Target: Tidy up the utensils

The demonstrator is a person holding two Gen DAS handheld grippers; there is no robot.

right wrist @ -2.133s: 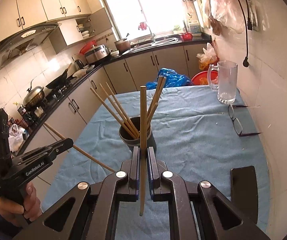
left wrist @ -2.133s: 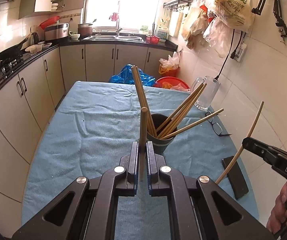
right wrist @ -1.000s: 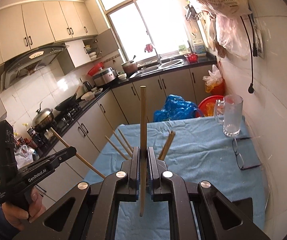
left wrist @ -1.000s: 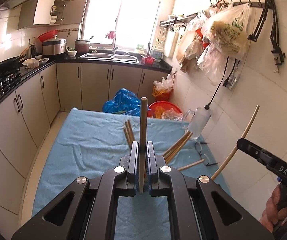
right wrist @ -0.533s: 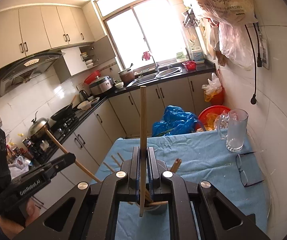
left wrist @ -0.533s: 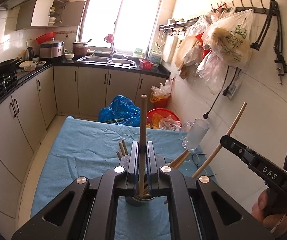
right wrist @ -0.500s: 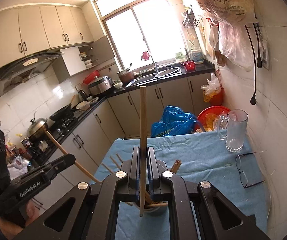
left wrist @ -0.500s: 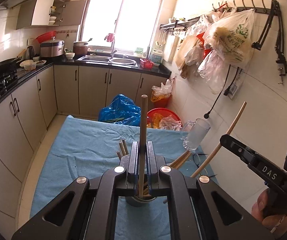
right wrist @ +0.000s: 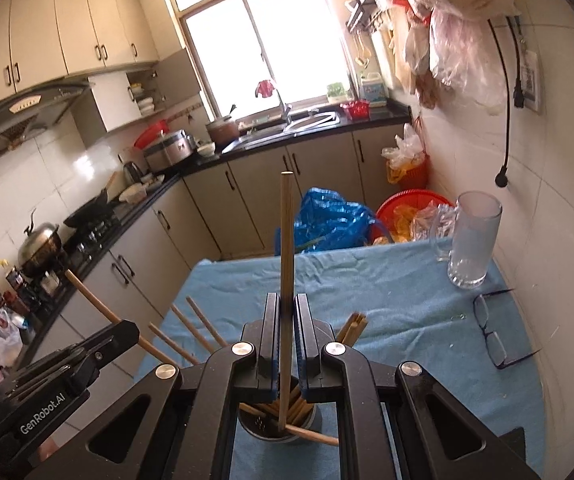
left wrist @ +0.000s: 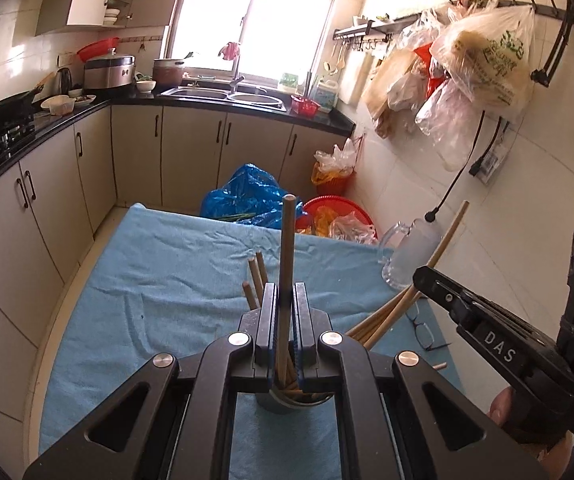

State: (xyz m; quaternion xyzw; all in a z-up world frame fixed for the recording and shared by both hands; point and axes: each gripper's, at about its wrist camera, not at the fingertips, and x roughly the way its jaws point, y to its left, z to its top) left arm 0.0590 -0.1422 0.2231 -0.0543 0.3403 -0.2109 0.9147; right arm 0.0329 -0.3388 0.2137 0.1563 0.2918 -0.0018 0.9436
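Observation:
My left gripper (left wrist: pixel 285 292) is shut on a wooden chopstick (left wrist: pixel 287 240) that stands upright, its lower end over a dark holder cup (left wrist: pixel 283 402) with several chopsticks (left wrist: pixel 257 276) leaning in it. My right gripper (right wrist: pixel 286 304) is shut on another upright chopstick (right wrist: pixel 286 240), its tip down inside the same cup (right wrist: pixel 277 430). Both grippers hover right above the cup. The right gripper also shows in the left wrist view (left wrist: pixel 427 276), and the left gripper in the right wrist view (right wrist: pixel 127 330), each with its chopstick.
The cup stands on a table under a blue cloth (left wrist: pixel 159 280). A glass mug (right wrist: pixel 473 240) and a pair of glasses (right wrist: pixel 491 328) lie at the right by the tiled wall. Kitchen cabinets and a counter lie beyond the table.
Both grippers have come lower and closer over the cup. The right chopstick's tip now reaches into the cup. Both stay shut on their chopsticks.

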